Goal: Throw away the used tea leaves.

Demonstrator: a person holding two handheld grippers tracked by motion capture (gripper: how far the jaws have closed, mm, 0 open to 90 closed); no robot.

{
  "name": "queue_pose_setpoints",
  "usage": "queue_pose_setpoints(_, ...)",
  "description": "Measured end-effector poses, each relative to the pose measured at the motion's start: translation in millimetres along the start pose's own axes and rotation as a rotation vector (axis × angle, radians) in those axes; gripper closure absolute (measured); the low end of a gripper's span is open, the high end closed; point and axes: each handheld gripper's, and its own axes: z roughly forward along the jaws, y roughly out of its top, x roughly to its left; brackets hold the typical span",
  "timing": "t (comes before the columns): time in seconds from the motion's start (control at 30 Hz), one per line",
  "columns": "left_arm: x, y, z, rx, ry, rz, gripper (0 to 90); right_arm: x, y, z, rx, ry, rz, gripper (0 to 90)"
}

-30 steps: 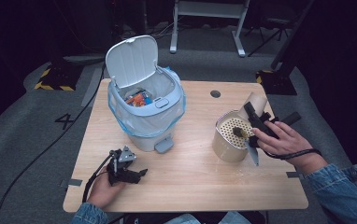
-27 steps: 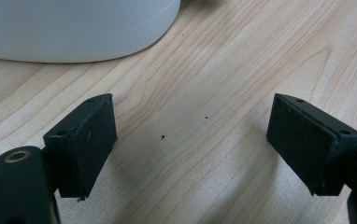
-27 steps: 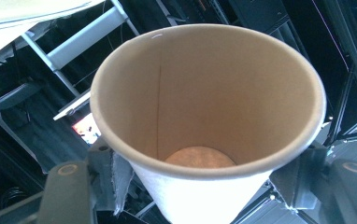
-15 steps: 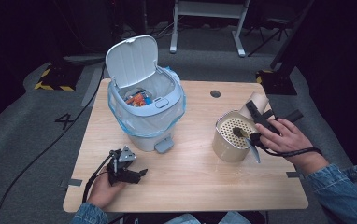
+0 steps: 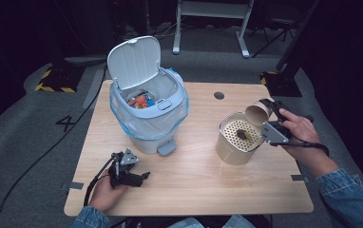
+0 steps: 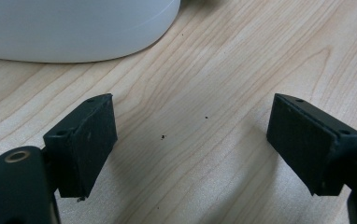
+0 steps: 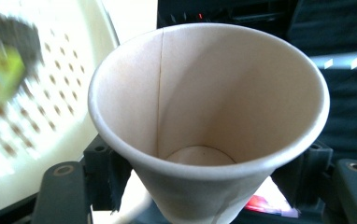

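Left gripper (image 5: 144, 176): near-left part of the wooden table (image 5: 203, 190), resting low on the top in the person's left hand (image 5: 104, 192); jaws spread wide with bare wood between them in the left gripper view (image 6: 193, 154), nothing held; white base of the bin just beyond. Right gripper (image 5: 269, 114): right side of the table, raised above the top in the person's right hand (image 5: 299, 135), denim sleeve (image 5: 348, 202) behind it; jaws clamped on a paper cup (image 5: 258, 113), pads pressing its tapered body from both sides in the right gripper view (image 7: 209, 116), having just eased apart slightly. Paper cup: tan, tipped on its side, mouth turned toward the left, interior empty down to its base. Perforated strainer container (image 5: 239, 138): cream cylinder standing upright on the table just left of the cup, a dark clump with some green (image 5: 243, 135) lying on its holed insert. Pedal bin (image 5: 148, 111): pale blue, centre-left and farther back, lid (image 5: 134, 61) swung up, clear liner over the rim, orange wrappers (image 5: 139, 101) inside, pedal (image 5: 167, 148) facing near. Table grommet hole (image 5: 219, 95): far side, right of the bin.
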Motion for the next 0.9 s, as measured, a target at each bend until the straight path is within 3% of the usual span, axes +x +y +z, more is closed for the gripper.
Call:
queue_pose_setpoints(0.1,0.1,0.1,-0.1,0.001,0.0,0.0,16.1,-3.3,-5.8,-0.7,-0.052,0.052,0.186,30.4)
queue_pose_setpoints(0.27,0.3,0.1,0.0,0.001,0.0,0.0,16.1,-6.8,-18.3,-0.2,-0.132,0.168,0.576,30.5)
queue_pose_setpoints(0.4,0.8,0.3,0.4,-0.001,-0.002,-0.001,16.0,-9.4,-29.2,-1.0,-0.179,0.223,0.803,30.6)
queue_pose_setpoints(0.5,1.5,0.7,0.7,0.0,-0.003,-0.001,16.0,-11.1,-36.9,-1.7,-0.21,0.296,0.963,30.5)
queue_pose_setpoints(0.57,1.9,0.9,1.0,-0.001,-0.006,-0.002,16.0,-11.6,-41.2,-2.4,-0.251,0.349,1.046,30.2)
queue_pose_setpoints(0.67,2.1,0.9,1.2,-0.003,-0.007,-0.002,16.0,-12.1,-44.7,-4.3,-0.314,0.416,1.116,30.0)
queue_pose_setpoints(0.9,2.2,1.0,1.2,-0.002,-0.008,-0.003,16.0,-12.2,-48.6,-10.6,-0.38,0.534,1.175,30.1)
